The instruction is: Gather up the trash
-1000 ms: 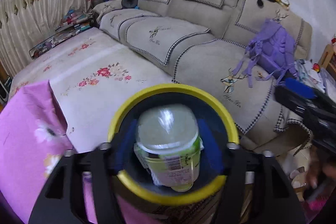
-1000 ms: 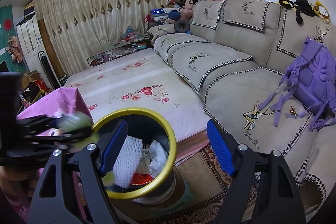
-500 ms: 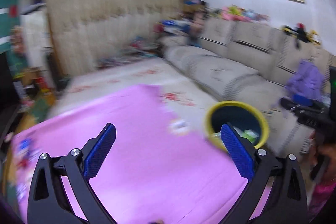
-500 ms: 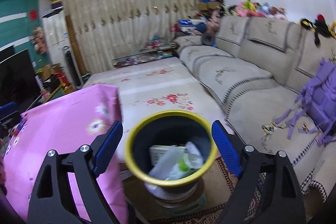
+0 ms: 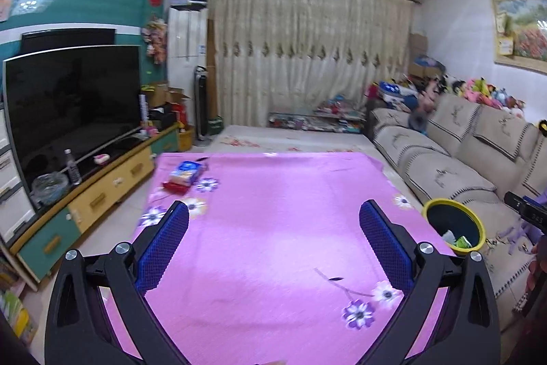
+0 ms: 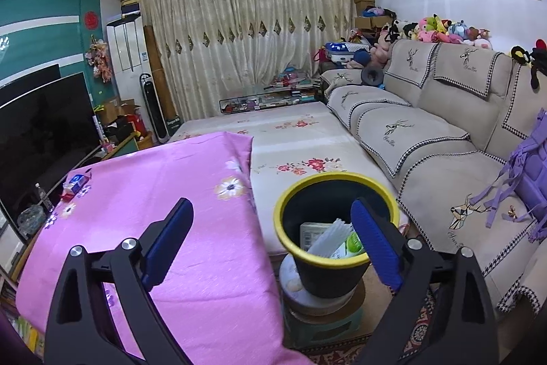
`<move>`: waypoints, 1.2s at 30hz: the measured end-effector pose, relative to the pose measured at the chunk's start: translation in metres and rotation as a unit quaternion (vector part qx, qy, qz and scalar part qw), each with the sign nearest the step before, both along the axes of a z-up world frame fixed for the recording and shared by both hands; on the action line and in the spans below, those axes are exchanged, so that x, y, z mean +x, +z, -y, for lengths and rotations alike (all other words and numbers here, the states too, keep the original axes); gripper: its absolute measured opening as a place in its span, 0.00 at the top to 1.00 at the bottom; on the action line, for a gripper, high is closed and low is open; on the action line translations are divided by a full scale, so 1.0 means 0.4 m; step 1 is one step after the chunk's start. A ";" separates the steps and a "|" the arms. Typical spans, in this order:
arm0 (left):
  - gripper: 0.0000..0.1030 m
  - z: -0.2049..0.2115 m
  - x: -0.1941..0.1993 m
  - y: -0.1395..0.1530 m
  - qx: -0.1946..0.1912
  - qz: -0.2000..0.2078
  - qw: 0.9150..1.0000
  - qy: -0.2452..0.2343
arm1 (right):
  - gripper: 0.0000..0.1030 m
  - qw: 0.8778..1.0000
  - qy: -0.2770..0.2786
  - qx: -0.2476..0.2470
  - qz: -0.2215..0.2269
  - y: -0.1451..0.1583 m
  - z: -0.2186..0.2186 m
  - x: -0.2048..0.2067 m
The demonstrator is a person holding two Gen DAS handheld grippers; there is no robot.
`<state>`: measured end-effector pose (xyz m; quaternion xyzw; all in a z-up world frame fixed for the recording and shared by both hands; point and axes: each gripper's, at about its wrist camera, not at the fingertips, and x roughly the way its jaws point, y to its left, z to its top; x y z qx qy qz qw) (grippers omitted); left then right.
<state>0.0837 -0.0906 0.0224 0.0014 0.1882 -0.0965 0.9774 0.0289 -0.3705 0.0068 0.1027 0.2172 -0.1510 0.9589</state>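
1. Both pairs of fingers are spread wide with nothing between them: my left gripper (image 5: 273, 245) fills the lower part of its frame over the pink tablecloth (image 5: 273, 228), and my right gripper (image 6: 271, 245) does the same in its own frame.
2. Beyond my right gripper, the yellow-rimmed bin (image 6: 336, 228) sits right of centre, just beside the cloth's edge, with white and green trash (image 6: 336, 242) inside.
3. From my left wrist, that bin (image 5: 453, 224) shows at the right edge, between the table and the beige sofa (image 5: 454, 153).
4. One blue-and-red snack packet (image 5: 184, 175) lies on the cloth, upper left of centre; from my right wrist it (image 6: 75, 185) sits at far left.
5. At left, a dark television (image 5: 71, 101) stands on its cabinet.
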 end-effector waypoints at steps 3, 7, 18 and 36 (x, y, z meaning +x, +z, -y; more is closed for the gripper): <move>0.05 -0.029 -0.023 -0.004 -0.003 -0.001 1.000 0.004 | 0.14 1.000 0.004 -0.003 0.002 0.004 -0.020 -0.013; 0.05 -0.051 -0.032 -0.011 -0.010 -0.005 1.000 0.006 | 0.14 1.000 0.006 -0.011 0.003 0.009 -0.034 -0.026; 0.05 -0.048 -0.015 -0.015 -0.014 -0.015 1.000 0.005 | 0.13 1.000 0.005 -0.020 0.005 0.021 -0.041 -0.025; 0.05 -0.043 -0.004 -0.031 -0.013 -0.025 1.000 0.005 | 0.13 1.000 0.011 -0.024 0.001 0.026 -0.047 -0.011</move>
